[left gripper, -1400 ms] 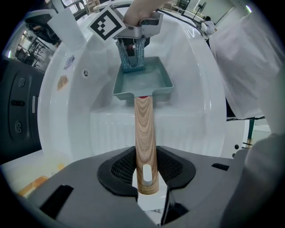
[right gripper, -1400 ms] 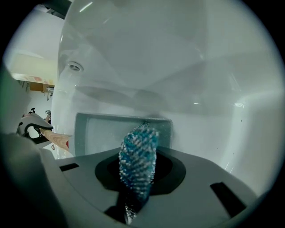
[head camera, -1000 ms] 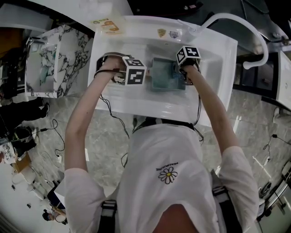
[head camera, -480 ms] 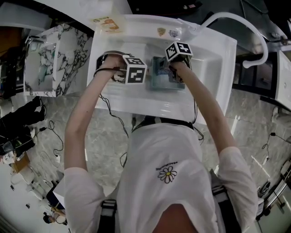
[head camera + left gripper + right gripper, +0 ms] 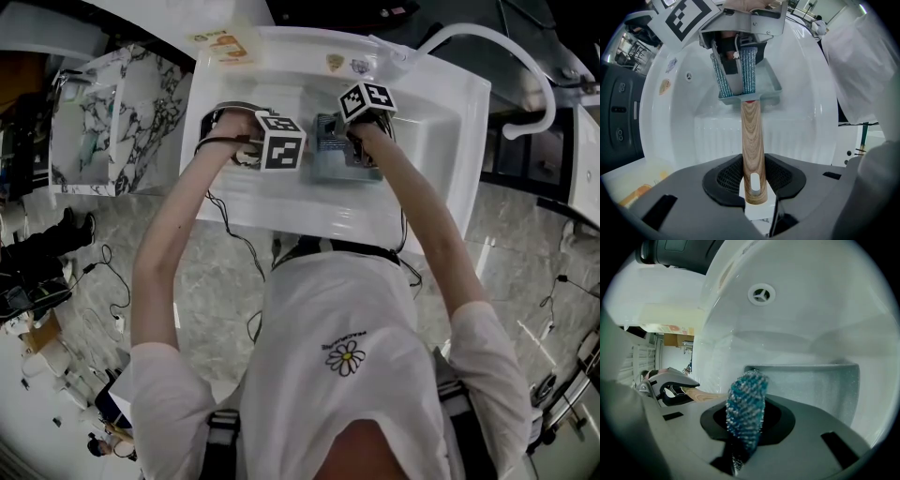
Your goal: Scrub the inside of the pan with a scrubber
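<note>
Where a grey marbled floor [image 5: 216, 272] surrounds it, a white moulded sink basin [image 5: 441, 122] with a white curved spout [image 5: 506, 56] serves as the work surface. One pan, one scrubber and two grippers show. The square grey-blue metal pan [image 5: 771, 89] sits low in the basin. It is shallow-walled and speckled inside, and its straight light wooden handle [image 5: 751, 140] has a slot near the end. The left gripper [image 5: 752, 185] is clamped on that handle's end. The right gripper [image 5: 743, 437] pinches the blue-and-silver mesh scrubber [image 5: 745, 411], which stands upright between its jaws over the pan's inside at the handle end. Whether it touches the pan's bottom cannot be told.
</note>
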